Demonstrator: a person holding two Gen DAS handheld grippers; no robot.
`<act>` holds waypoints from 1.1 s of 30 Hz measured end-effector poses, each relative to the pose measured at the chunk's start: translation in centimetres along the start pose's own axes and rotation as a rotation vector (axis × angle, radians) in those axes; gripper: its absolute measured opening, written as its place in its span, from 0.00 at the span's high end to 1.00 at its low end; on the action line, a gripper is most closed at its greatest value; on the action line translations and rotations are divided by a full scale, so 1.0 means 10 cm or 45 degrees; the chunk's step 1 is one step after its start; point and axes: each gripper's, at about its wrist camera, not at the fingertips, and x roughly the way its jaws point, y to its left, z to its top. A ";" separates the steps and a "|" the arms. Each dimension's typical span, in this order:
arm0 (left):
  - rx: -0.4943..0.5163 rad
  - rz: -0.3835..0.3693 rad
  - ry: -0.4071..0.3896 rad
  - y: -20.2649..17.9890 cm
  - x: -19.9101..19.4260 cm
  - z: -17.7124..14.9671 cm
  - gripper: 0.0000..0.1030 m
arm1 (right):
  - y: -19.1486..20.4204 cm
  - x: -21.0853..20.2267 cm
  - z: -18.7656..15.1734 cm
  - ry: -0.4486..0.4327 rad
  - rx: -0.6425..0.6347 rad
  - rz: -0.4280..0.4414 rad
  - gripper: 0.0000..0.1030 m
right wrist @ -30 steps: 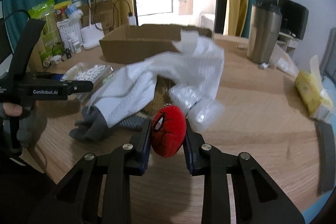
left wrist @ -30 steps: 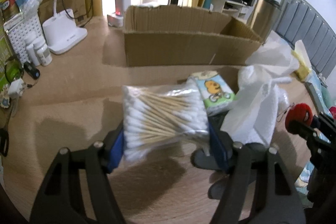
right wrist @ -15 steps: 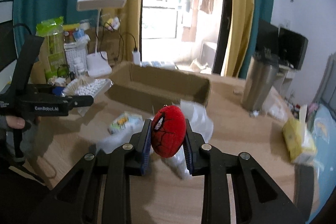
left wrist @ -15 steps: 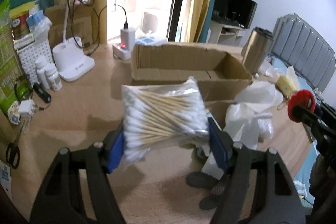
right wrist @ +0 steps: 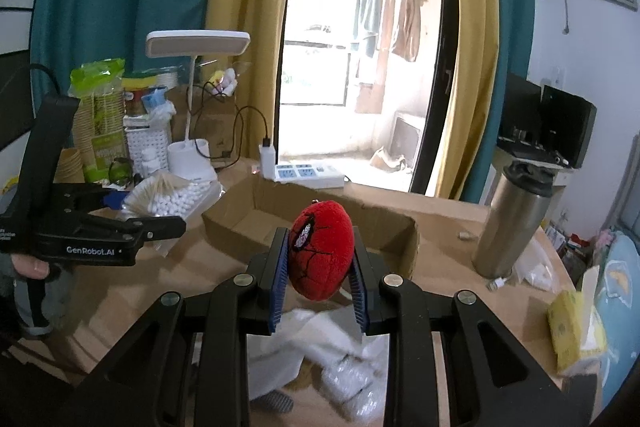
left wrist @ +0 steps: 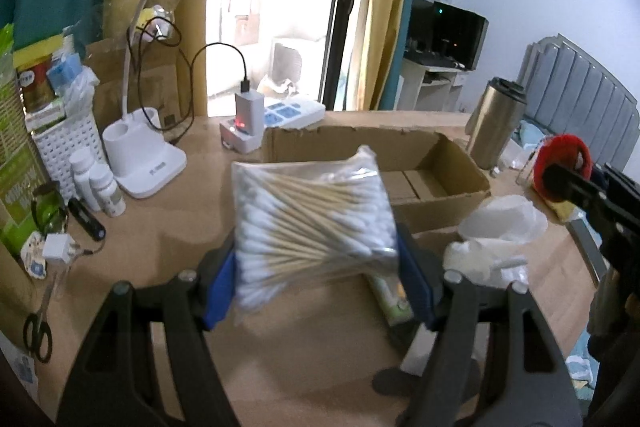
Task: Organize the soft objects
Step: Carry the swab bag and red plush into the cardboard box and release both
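A bag of cotton swabs (left wrist: 314, 223) is clamped between the blue pads of the left gripper (left wrist: 316, 271), at the centre of the left wrist view, and is held above the table in front of the cardboard box (left wrist: 460, 163). A red plush ball (right wrist: 322, 249) with a spider-mask face is pinched by the right gripper (right wrist: 320, 277), at the middle of the right wrist view, with the same box (right wrist: 236, 223) just behind it.

The box interior, as far as it is shown, appears bare of soft items, so the sorting is judged to be at an early stage: two items are lifted but none is seen deposited. Still left on the table, at the lower centre of the right wrist view, is a pile of white cloth and plastic wrap (right wrist: 344, 359); a small printed packet (left wrist: 390, 297) is partly hidden behind the left gripper's right finger. These are presumably to be dealt with once both held items are released into the box.
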 end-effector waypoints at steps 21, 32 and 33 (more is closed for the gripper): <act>0.046 0.006 0.006 0.02 0.66 0.34 0.31 | -0.44 0.76 0.08 0.092 0.048 -0.046 0.71; 0.057 -0.003 0.082 0.00 0.95 0.35 0.30 | -0.52 1.10 0.03 0.185 0.109 -0.034 0.71; 0.055 -0.001 0.082 0.00 0.95 0.35 0.30 | -0.53 1.12 0.02 0.194 0.112 -0.035 0.71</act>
